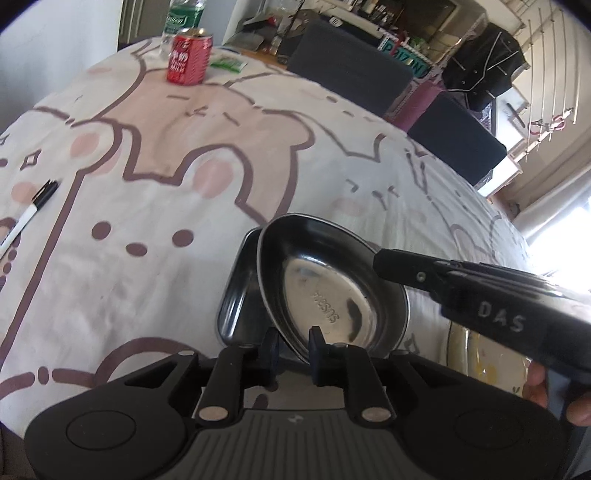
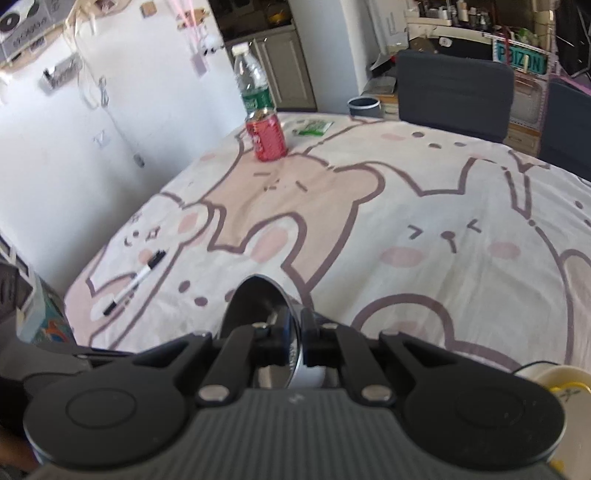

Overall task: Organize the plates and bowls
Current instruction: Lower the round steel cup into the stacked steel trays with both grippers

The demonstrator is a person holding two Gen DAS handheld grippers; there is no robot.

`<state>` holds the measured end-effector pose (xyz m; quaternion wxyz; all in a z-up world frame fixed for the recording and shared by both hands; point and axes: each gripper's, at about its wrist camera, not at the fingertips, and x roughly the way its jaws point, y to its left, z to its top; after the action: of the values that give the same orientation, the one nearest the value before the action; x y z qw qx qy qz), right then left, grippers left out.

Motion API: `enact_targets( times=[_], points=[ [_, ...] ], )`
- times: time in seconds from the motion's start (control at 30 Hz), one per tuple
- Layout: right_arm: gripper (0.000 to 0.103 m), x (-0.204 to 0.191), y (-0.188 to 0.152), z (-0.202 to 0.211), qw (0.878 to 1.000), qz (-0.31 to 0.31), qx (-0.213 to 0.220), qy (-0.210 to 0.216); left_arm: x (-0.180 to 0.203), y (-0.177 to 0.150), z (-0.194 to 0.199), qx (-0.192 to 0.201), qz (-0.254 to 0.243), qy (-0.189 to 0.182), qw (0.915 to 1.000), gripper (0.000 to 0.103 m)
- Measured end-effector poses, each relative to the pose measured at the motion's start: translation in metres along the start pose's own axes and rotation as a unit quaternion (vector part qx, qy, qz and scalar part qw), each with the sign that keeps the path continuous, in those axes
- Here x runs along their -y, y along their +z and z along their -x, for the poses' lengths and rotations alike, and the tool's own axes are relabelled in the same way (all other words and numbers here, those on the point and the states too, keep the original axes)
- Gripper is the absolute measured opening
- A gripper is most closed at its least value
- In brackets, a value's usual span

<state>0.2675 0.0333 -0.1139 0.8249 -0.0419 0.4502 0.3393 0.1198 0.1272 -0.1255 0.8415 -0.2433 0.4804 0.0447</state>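
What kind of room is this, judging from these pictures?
Probably a lived-in home dining area: a table under a pink cartoon-bear cloth, dark padded chairs beside it, and cluttered shelves behind.

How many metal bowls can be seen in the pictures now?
2. One steel bowl, tilted, has its rim in the right claw. A second steel bowl is close behind it, on the left. More dishes may be hidden under the claws.

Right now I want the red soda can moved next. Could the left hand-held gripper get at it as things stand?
Probably yes. The bear-print tablecloth lies bare between the left hand-held gripper and the red soda can, but a tilted steel bowl sits between its fingers.
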Motion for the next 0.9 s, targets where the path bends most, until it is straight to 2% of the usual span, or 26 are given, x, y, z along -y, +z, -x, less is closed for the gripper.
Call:
enact_targets(
  times=[0.57,0.73,0.87,0.9],
  points=[
    [0.009,0.004,-0.003,-0.042,0.998,0.019,-0.048,-0.038,0.004,0.004,-0.021,-0.028,-0.01,0.011,0.9995,0.022],
    [0.009,0.004,-0.006,-0.051,0.997,0.024,-0.059,-0.044,0.0,0.005,-0.021,-0.031,-0.013,0.002,0.9994,0.022],
    [0.01,0.004,-0.006,-0.052,0.997,0.027,-0.061,-0.045,-0.001,0.006,-0.02,-0.033,-0.014,-0.006,0.9994,0.028],
    [0.011,0.004,-0.006,-0.052,0.997,0.028,-0.059,-0.046,-0.001,0.006,-0.019,-0.032,-0.012,-0.009,0.9994,0.034]
  ],
)
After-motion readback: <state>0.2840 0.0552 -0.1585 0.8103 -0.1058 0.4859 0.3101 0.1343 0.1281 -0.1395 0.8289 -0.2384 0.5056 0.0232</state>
